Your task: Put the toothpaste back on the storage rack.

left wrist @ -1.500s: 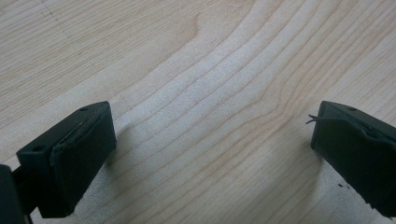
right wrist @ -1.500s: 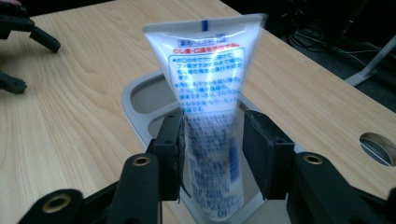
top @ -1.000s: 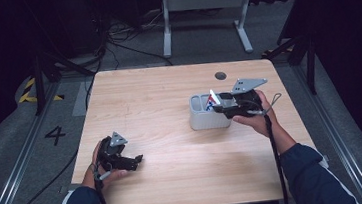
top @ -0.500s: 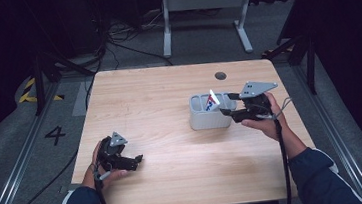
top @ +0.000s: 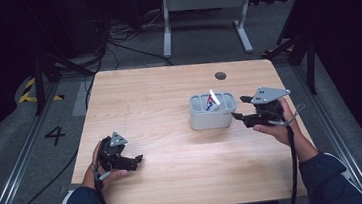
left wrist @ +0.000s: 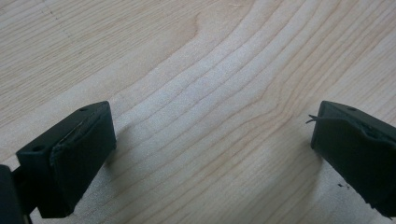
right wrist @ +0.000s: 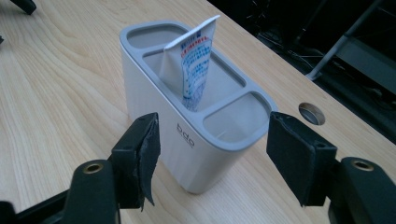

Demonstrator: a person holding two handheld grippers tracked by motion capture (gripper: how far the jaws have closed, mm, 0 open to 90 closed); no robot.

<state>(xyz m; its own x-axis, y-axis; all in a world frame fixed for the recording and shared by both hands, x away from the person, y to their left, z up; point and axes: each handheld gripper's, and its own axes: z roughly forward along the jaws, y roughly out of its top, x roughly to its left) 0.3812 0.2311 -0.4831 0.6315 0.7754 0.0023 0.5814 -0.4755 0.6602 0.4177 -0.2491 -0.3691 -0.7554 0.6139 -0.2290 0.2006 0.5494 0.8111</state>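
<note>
Right gripper (top: 240, 107) backed right off grey three-slot plastic holder (top: 213, 119), jaws just opening, empty; white toothpaste tube (right wrist: 194, 60) inside; retreat level, avoid rim

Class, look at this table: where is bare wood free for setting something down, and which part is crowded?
The table is bare across its far left, between the far edge and the left gripper. The near middle, between the two grippers, is also free. It is crowded at the right, where the right gripper, jaws just opening, sits close beside the holder with its toothpaste tube.
</note>
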